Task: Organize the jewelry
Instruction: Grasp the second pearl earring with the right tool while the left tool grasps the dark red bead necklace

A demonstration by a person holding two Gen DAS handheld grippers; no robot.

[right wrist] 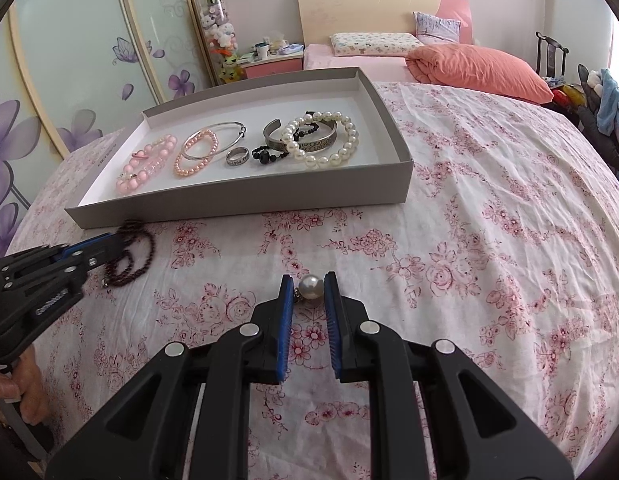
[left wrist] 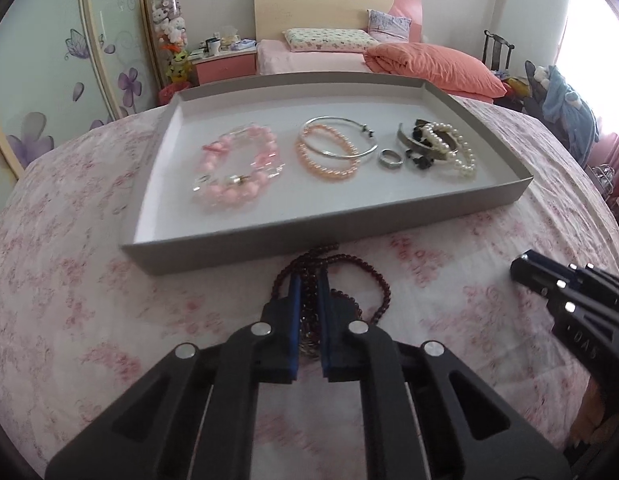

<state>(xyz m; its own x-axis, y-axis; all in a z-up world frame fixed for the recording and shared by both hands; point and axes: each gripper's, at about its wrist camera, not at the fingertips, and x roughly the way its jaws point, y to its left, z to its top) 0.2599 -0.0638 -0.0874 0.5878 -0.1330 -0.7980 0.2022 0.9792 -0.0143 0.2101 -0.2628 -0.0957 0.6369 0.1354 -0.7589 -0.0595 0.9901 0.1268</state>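
A grey tray (left wrist: 329, 228) (right wrist: 237, 208) on the floral cloth holds pink bead bracelets (left wrist: 233, 164), an orange bead bracelet (left wrist: 329, 156), a silver bangle (left wrist: 341, 136), a ring (left wrist: 390, 159), black beads and a white pearl bracelet (right wrist: 325, 136). My left gripper (left wrist: 308, 284) (right wrist: 109, 246) is shut on a dark red bead necklace (left wrist: 341, 280) (right wrist: 127, 256) just in front of the tray. My right gripper (right wrist: 309, 284) (left wrist: 521, 268) stands around a large pearl piece (right wrist: 311, 287) on the cloth, with a small gap on the left side.
The table is covered by a pink floral cloth (right wrist: 469, 240). Behind it stand a bed with an orange quilt (right wrist: 481, 68), a nightstand (left wrist: 225, 64) and wardrobe doors (right wrist: 69, 80). A chair with clothes (left wrist: 561, 100) is at the right.
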